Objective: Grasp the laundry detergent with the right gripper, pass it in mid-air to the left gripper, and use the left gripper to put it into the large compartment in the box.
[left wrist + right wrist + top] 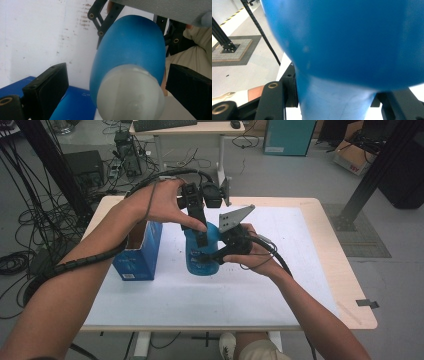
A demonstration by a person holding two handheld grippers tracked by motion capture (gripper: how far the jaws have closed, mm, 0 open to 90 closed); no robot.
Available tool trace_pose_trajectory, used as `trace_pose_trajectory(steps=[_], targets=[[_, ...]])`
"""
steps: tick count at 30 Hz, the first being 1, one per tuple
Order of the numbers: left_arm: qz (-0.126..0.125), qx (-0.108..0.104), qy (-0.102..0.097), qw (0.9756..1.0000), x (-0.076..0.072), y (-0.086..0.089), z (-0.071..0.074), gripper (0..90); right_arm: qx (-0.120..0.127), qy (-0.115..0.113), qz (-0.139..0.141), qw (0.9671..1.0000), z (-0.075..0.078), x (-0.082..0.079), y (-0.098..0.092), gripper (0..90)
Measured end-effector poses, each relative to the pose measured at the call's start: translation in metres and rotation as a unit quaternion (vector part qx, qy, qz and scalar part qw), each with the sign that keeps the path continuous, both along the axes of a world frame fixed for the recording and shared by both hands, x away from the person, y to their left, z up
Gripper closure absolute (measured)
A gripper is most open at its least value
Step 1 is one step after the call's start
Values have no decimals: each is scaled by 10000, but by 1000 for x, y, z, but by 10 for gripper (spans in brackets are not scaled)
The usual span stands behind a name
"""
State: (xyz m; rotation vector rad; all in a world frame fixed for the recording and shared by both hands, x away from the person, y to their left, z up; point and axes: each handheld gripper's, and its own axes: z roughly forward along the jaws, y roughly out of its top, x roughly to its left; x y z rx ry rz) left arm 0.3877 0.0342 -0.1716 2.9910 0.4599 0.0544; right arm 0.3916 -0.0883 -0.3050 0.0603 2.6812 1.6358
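On the blue bottle (202,251), unreadable white print; right gripper (210,256) clamps it, left gripper (201,237) gapes.

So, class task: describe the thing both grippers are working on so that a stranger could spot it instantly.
Start at the white table; near its middle stands a blue bottle, gripped low by the right gripper. Unlike the square blue box beside it, it is rounded, with a whitish cap.

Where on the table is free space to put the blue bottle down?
The white table top is bare along its near edge, in front of the blue box and the blue bottle. The right part, between the right gripper and the wooden rim, is bare too. Around the box, bottle and left gripper it is crowded.
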Motion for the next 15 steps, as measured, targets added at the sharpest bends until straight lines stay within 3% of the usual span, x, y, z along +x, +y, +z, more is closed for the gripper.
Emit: trace_pose_trajectory(steps=[15], targets=[[-38,32,19,10000,-1,-3,0,47,35,25,-15,10000,2,-1,-3,440]])
